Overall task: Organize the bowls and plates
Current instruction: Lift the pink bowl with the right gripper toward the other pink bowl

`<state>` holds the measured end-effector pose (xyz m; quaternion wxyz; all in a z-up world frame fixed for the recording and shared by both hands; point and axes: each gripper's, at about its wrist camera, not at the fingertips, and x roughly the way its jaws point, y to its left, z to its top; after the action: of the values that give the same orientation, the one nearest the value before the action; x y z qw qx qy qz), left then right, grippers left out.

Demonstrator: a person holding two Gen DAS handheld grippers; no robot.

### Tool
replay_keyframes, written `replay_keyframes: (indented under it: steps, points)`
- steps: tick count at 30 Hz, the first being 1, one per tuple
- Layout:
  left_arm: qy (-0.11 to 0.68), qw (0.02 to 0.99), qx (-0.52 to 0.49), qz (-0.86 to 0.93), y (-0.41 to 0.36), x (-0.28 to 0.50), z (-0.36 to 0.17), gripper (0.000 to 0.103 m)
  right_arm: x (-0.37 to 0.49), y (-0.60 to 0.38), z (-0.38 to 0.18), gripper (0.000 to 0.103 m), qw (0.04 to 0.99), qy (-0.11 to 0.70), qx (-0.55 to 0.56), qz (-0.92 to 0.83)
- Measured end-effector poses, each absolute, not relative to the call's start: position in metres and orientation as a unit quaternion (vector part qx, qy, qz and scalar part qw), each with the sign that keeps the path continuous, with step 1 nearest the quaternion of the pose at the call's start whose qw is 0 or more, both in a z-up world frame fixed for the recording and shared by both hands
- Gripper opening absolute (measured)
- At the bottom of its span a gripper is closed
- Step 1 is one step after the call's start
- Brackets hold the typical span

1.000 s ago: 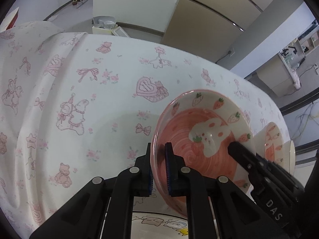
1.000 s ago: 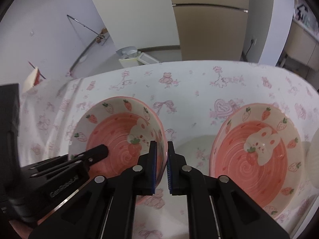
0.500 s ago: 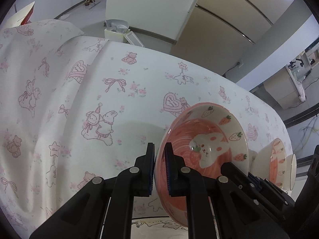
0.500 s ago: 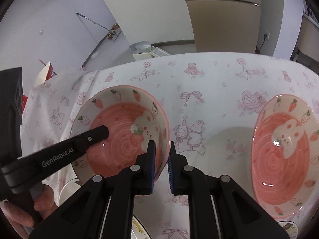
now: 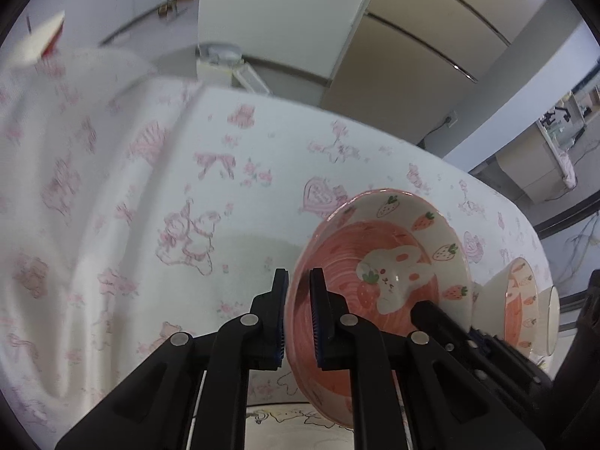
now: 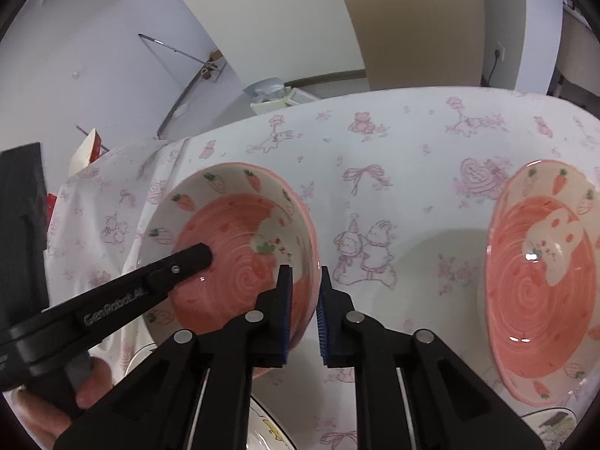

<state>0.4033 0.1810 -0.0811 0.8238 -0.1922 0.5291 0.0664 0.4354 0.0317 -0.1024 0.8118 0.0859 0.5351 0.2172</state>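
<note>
Both tongs, left (image 5: 299,315) and right (image 6: 303,311), are pinching one bowl (image 6: 228,247) by opposite rims, at nine and three o'clock, so we are keeping it steady.

Black gripper (image 5: 298,315), blue-padded fingers (image 6: 285,311)

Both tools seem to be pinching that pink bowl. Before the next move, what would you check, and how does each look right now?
1. Left gripper clamped on the bowl's rim: ok.
2. Right gripper clamped on the opposite rim: ok.
3. Bowl level: not ok, it is tilted.
4. Bowl empty: ok.
5. Second bowl apart from the held one: ok.
6. Plate below free to receive it: cannot tell, mostly hidden.
</note>
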Motion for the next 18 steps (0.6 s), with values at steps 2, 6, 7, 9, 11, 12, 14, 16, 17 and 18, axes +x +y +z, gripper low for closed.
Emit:
replay_keyframes:
  steps: [2,6,7,9,11,12,14,16,17,18]
  points:
    - [0.520,0.831,-0.193,0.056,0.177,0.399,-0.070,0.011,0.434,0.027,-0.092,0.011,0.817,0.526,0.092,0.217]
    - [0.496,0.849,-0.174,0.054,0.168,0.390,-0.047,0.011,0.430,0.018,-0.073,0.011,0.824,0.510,0.110,0.222]
    - [0.490,0.852,-0.176,0.053,0.168,0.388,-0.041,0.011,0.428,0.017,-0.066,0.011,0.826,0.505,0.108,0.225]
    - [0.478,0.858,-0.182,0.044,0.167,0.381,-0.028,0.011,0.425,0.014,-0.054,0.011,0.831,0.495,0.112,0.229]
    - [0.469,0.862,-0.189,0.038,0.166,0.374,-0.015,0.011,0.418,0.007,-0.041,0.012,0.836,0.481,0.119,0.235]
    - [0.465,0.864,-0.189,0.041,0.162,0.371,-0.007,0.011,0.416,0.004,-0.035,0.011,0.838,0.477,0.123,0.236]
    - [0.447,0.877,-0.170,0.045,0.149,0.366,0.017,0.011,0.413,0.001,-0.021,0.011,0.841,0.472,0.116,0.236]
    - [0.434,0.886,-0.159,0.042,0.137,0.362,0.034,0.011,0.411,-0.007,-0.004,0.011,0.851,0.458,0.111,0.232]
    - [0.428,0.890,-0.154,0.038,0.129,0.357,0.043,0.011,0.408,-0.013,0.007,0.011,0.855,0.450,0.111,0.231]
    - [0.419,0.895,-0.147,0.033,0.121,0.353,0.052,0.011,0.404,-0.020,0.016,0.011,0.858,0.445,0.110,0.230]
